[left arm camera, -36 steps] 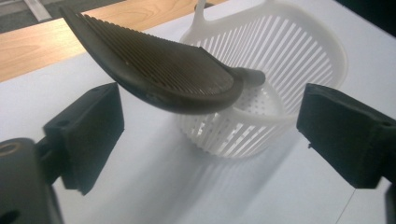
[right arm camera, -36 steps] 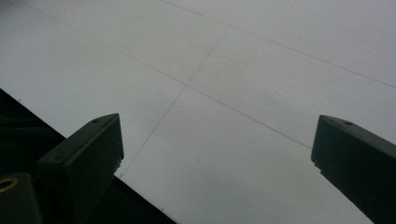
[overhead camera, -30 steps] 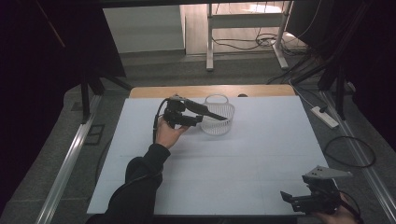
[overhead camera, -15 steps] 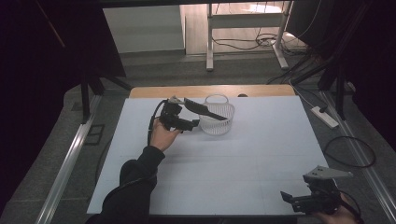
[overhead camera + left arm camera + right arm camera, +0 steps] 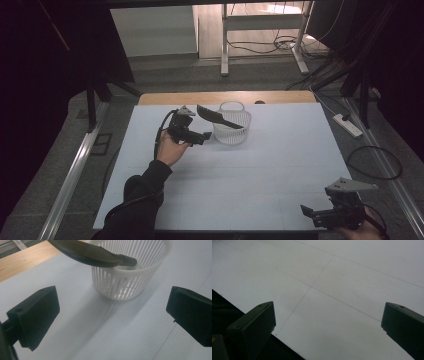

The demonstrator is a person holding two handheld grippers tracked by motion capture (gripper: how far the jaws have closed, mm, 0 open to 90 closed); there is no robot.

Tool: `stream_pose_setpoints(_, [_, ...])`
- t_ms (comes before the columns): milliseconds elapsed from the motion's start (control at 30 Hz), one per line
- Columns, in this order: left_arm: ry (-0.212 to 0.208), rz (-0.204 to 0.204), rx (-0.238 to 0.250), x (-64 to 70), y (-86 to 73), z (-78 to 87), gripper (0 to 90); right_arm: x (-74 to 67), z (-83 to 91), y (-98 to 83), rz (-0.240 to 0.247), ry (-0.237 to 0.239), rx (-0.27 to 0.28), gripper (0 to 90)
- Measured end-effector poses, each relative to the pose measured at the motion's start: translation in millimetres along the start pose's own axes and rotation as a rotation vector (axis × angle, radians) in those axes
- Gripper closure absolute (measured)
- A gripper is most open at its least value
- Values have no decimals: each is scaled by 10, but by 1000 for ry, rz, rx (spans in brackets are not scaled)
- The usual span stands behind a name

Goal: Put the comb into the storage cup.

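comb (image 5: 92, 256) lies propped across white slotted basket (image 5: 130, 277) rim, handle overhanging. left gripper (image 5: 112, 312) jaws wide apart, empty, just beside basket; back away level, avoid clipping handle. right gripper (image 5: 327, 216) spread, idle at near table edge.

My left gripper (image 5: 199, 136) looks like matt black plastic, its pads (image 5: 37, 315) flat with a dull sheen. The basket (image 5: 130, 272) in front of it is white plastic, slatted, smooth and slightly glossy along its rim. The black tool (image 5: 92, 256) lying across that rim looks like smooth plastic with a soft shine, though I cannot be sure in this dim light. The table top (image 5: 260, 175) is a pale matt sheet, smooth, crossed by faint lines; bare wood (image 5: 22, 260) shows along its far edge. My right gripper (image 5: 320, 216) carries a grey plate (image 5: 350, 185), probably plastic.
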State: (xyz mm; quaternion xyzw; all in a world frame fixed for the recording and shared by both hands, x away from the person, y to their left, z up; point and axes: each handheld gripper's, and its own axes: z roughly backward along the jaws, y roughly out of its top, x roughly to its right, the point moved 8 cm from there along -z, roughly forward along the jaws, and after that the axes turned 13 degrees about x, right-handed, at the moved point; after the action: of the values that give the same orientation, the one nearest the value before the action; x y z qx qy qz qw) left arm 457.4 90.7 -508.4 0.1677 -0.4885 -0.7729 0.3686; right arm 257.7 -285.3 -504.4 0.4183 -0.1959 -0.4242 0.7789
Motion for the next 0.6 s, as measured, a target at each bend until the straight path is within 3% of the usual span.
stream_pose_setpoints(600, [-16, -19, 0, 50, -90, 167, 0, -5, 7, 5, 4, 1, 8, 0])
